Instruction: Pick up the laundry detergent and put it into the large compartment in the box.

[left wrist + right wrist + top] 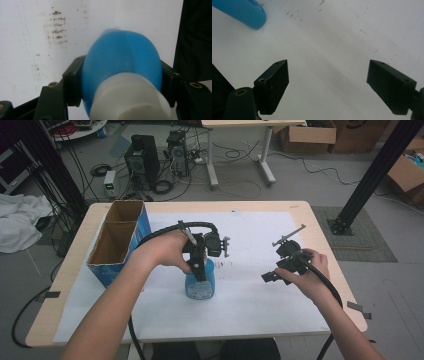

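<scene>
A blue plastic bottle (pixel 201 284) with a white cap (pixel 130 98) stands on the white paper near the table's middle. My left gripper (pixel 199 269) comes down on it from above. In the left gripper view its two black pads press on either side of the blue body (pixel 122 56) just below the cap, so my left gripper (pixel 121 83) is shut on the bottle. My right gripper (pixel 272 276) hovers to the right of the bottle, apart from it. In the right gripper view its jaws (pixel 328 82) stand wide open over bare paper, and the bottle (pixel 247 11) shows at the top left.
A white paper sheet (pixel 260 305) covers most of the wooden table (pixel 320 227). An open-topped blue cardboard box (pixel 141 227) with a divider stands at the left edge. Brown smudges (pixel 56 25) mark the paper. Computers and cables lie on the floor beyond.
</scene>
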{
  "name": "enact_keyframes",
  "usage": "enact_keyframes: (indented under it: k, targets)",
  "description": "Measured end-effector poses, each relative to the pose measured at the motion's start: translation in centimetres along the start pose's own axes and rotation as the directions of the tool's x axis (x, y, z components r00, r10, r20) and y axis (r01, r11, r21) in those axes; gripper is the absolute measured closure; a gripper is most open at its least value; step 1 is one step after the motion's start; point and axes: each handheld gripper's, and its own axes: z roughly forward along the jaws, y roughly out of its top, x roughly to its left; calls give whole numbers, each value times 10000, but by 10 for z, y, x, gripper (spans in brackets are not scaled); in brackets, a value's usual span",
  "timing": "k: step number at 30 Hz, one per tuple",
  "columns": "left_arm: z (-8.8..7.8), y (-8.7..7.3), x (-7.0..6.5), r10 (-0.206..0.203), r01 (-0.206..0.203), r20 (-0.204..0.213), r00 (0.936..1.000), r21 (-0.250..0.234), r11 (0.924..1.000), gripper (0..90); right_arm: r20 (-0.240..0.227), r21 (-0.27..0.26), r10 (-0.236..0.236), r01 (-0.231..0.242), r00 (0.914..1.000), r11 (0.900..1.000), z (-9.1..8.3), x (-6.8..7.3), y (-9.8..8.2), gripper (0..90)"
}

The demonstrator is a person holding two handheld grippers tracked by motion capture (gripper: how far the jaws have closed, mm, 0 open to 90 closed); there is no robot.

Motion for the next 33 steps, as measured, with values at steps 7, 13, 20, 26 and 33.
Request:
enact_keyframes:
  k: [7, 13, 20, 26, 33]
  targets:
    - [0, 0, 1, -3, 3, 33, 10000, 43, 10000, 371, -9, 2, -5, 5, 10000, 10000, 0, -1, -1, 177]
    - [0, 1, 1, 69, -69, 63, 10000, 98, 9999, 375, -31, -45, 61, -61, 10000, 10000, 0, 0, -1, 177]
    - [-2, 3, 2, -17, 18, -39, 10000, 307, 9995, 379, -61, -91, 80, -80, 9999, 9999, 0, -1, -2, 177]
    - [-18, 4, 5, -529, 537, -189, 9984, 497, 9973, 379, -50, -134, 116, -116, 9999, 9998, -1, -4, -3, 177]
    - [-64, -5, 21, -2266, 2268, -105, 9739, 315, 9734, 379, -98, -206, 221, -223, 9997, 9995, -4, -7, -2, 177]
